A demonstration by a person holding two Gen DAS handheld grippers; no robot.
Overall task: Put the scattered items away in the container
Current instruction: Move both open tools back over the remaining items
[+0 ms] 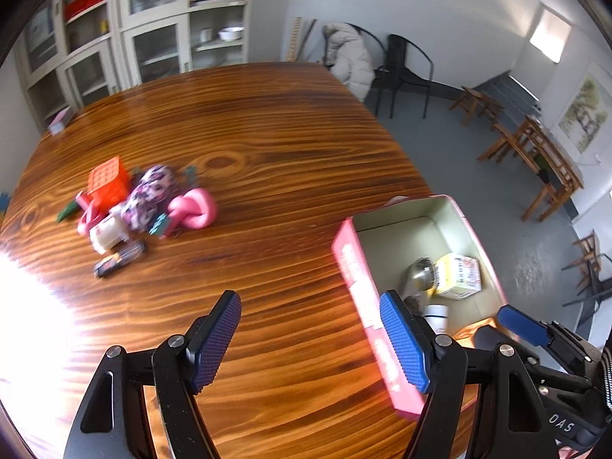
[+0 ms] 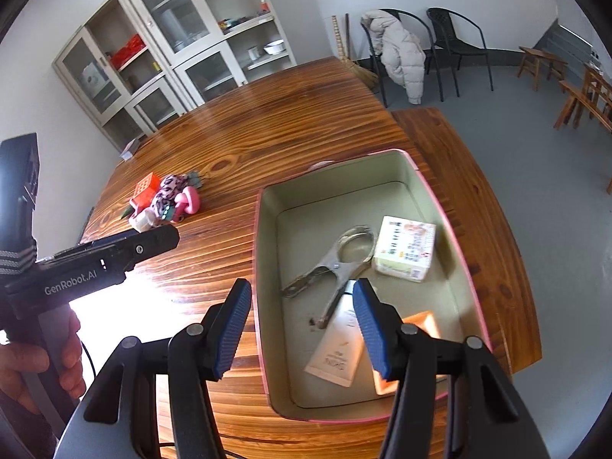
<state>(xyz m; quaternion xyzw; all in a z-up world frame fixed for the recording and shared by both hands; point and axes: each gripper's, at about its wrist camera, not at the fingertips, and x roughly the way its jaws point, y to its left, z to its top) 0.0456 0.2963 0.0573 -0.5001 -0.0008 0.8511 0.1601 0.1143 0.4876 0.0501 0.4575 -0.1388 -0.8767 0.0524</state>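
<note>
- Pink-rimmed, the container (image 2: 386,176) sits at the desk's (image 2: 267,114) right edge, its long axis running from the near edge toward the far one; it already holds a metal clamp (image 2: 332,267), a small box (image 2: 405,248) and a white tube (image 2: 336,348).
- Scattered items (image 1: 141,206) lie bunched well to its left: an orange block (image 1: 109,183), a patterned pouch (image 1: 149,195), a pink knotted piece (image 1: 193,210) and a dark bar (image 1: 120,258) pointing diagonally toward the container.
- Both the left gripper (image 1: 310,344) and the right gripper (image 2: 302,329) are spread apart and empty.
- Risk, as I judge it: the items touch, so a grab may drag neighbours along or snag the pouch.
- Knocking the container could push it off the right edge.
</note>
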